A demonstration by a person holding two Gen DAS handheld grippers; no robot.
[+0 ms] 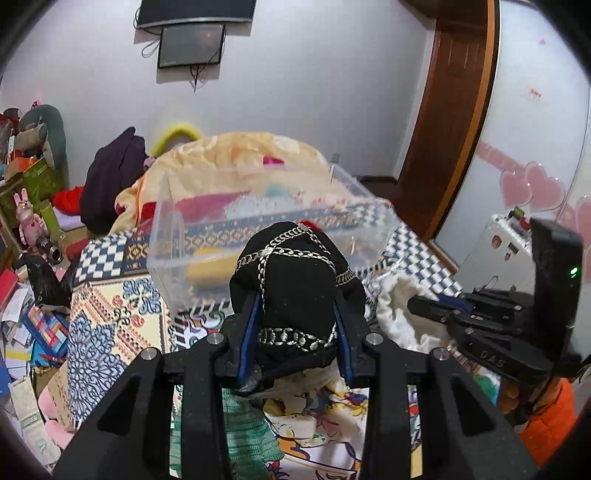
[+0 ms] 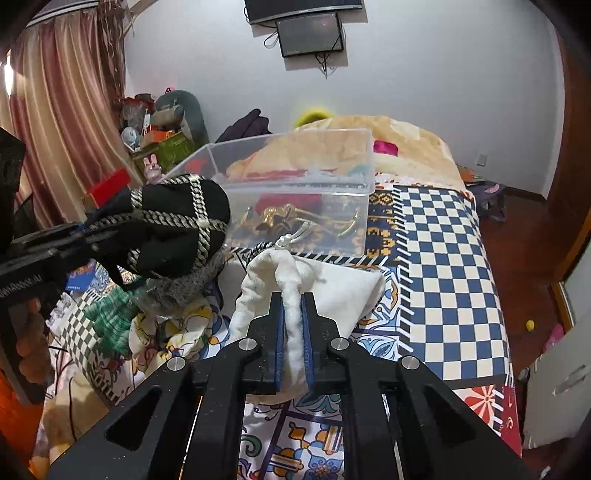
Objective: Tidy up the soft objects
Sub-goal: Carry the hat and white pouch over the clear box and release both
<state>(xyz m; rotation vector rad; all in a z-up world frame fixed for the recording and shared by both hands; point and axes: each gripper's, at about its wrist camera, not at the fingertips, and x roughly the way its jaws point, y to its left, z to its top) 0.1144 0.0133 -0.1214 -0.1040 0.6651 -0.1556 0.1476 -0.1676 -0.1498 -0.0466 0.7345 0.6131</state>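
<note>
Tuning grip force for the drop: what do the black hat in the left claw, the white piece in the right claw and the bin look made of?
Black hat: matte dark cloth, probably felt or knit, with silvery braid that looks metallic. White pouch: fluffy off-white fabric, likely fleece or plush; it bunches where pinched. Bin: rigid clear plastic, glossy; you see its contents through the walls.

Walls: we see plain white walls (image 2: 424,74).
Screens: two dark screens (image 2: 310,35) hang high on the far wall.
Curtain: a pink-brown curtain (image 2: 62,110) is at the left.
Door: a brown wooden door (image 1: 454,103) stands at the right.
Bed: the bed (image 2: 443,258) carries a blue-white checked cover.
Floor: we see dark reddish wood (image 2: 532,266).
</note>
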